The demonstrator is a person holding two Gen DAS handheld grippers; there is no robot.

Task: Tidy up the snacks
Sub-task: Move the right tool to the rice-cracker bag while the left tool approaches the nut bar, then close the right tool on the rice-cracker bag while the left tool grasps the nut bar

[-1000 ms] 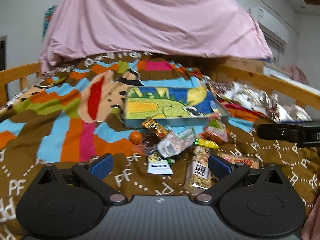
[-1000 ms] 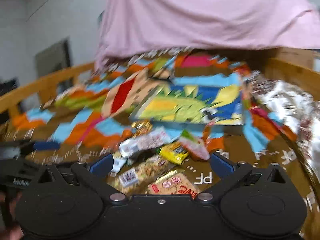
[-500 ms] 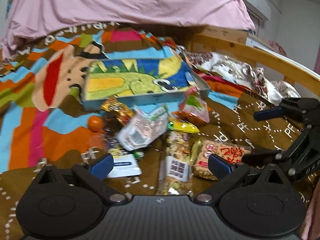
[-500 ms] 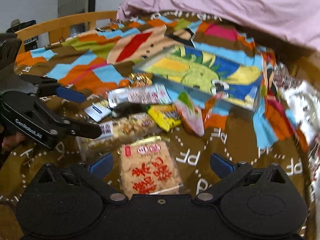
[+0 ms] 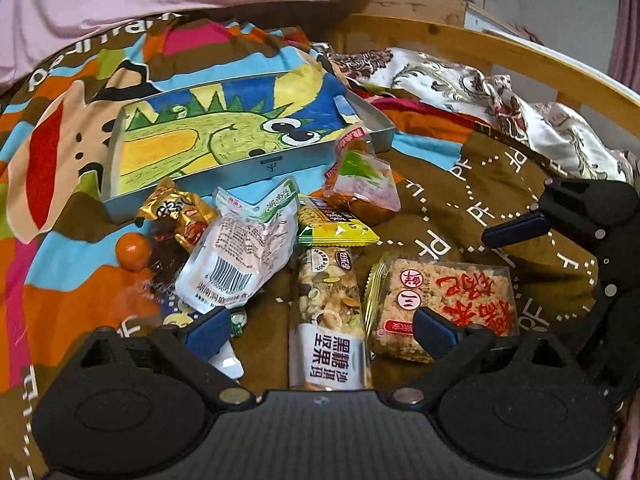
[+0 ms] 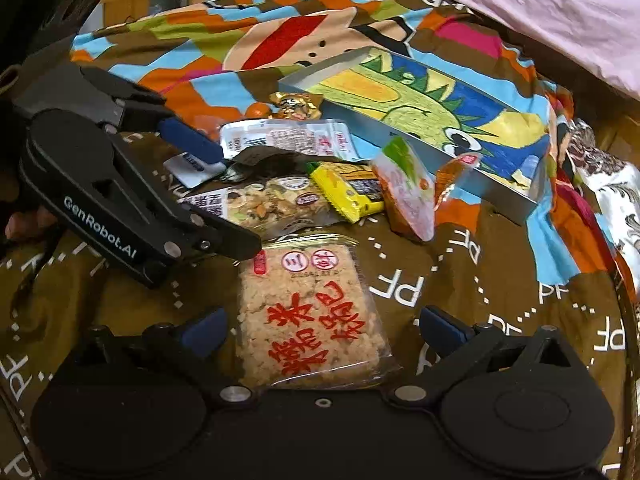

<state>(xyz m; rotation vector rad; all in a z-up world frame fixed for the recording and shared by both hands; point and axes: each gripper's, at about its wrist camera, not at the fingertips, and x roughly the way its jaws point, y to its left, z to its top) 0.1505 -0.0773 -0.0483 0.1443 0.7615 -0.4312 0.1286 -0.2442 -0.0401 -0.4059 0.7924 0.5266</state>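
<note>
Square clear-wrapped puffed-rice cake with red characters (image 6: 310, 314) flat on the brown patterned bedspread (image 6: 500, 280), one edge toward the right gripper (image 6: 322, 330), lying between its released, wide-spread jaws. Long clear-wrapped nut-and-seed bar (image 5: 329, 312) just beside it, long axis running away from the left gripper (image 5: 322, 330), near end between that gripper's released jaws. Beyond, shallow grey tin box with green dinosaur drawing (image 5: 256, 166), other snacks piled against its front.

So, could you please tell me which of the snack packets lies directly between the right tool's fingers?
The square rice-cracker packet with big red characters. It sits flat between the open right tool, while the nut bar and yellow packet lie farther off.
</note>
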